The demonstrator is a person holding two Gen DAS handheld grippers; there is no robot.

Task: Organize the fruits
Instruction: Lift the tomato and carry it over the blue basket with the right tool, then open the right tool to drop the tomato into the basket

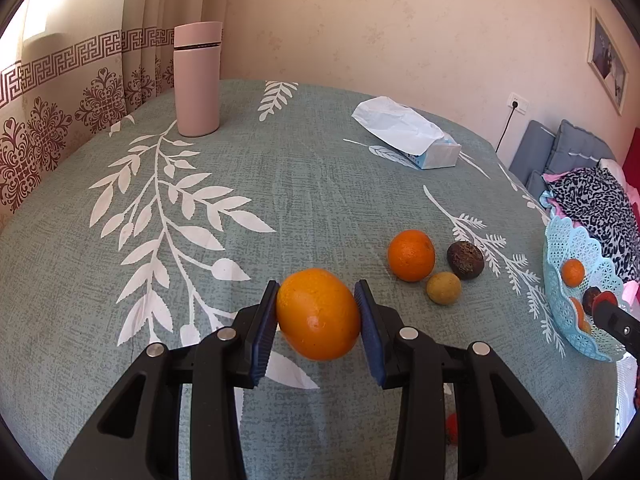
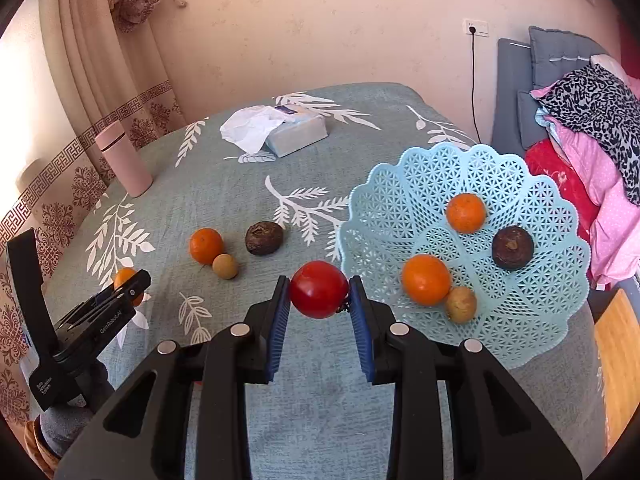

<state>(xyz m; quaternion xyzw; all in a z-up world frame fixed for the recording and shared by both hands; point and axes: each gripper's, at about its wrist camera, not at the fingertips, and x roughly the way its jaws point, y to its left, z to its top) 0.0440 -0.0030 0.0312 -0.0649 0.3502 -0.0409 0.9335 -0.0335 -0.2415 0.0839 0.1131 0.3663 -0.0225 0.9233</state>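
My left gripper [image 1: 318, 316] is shut on a large orange [image 1: 318, 314], held above the tablecloth. My right gripper [image 2: 319, 296] is shut on a red tomato [image 2: 319, 294], just left of the light blue lattice basket [image 2: 400, 184]. Inside the basket lie two oranges [image 2: 466, 213] [image 2: 426, 279], a dark brown fruit [image 2: 512, 248] and a small tan fruit [image 2: 461, 304]. On the cloth left of the basket sit an orange [image 2: 206, 245], a small tan fruit [image 2: 225, 266] and a dark brown fruit [image 2: 264, 238]. The left gripper [image 2: 128, 284] shows at the left of the right wrist view.
A pink tumbler [image 1: 197, 78] stands at the table's far left. A tissue pack [image 1: 408, 132] lies at the far side. Piled clothes [image 2: 592, 120] and grey cushions [image 2: 560, 52] sit beyond the table's right edge, behind the basket.
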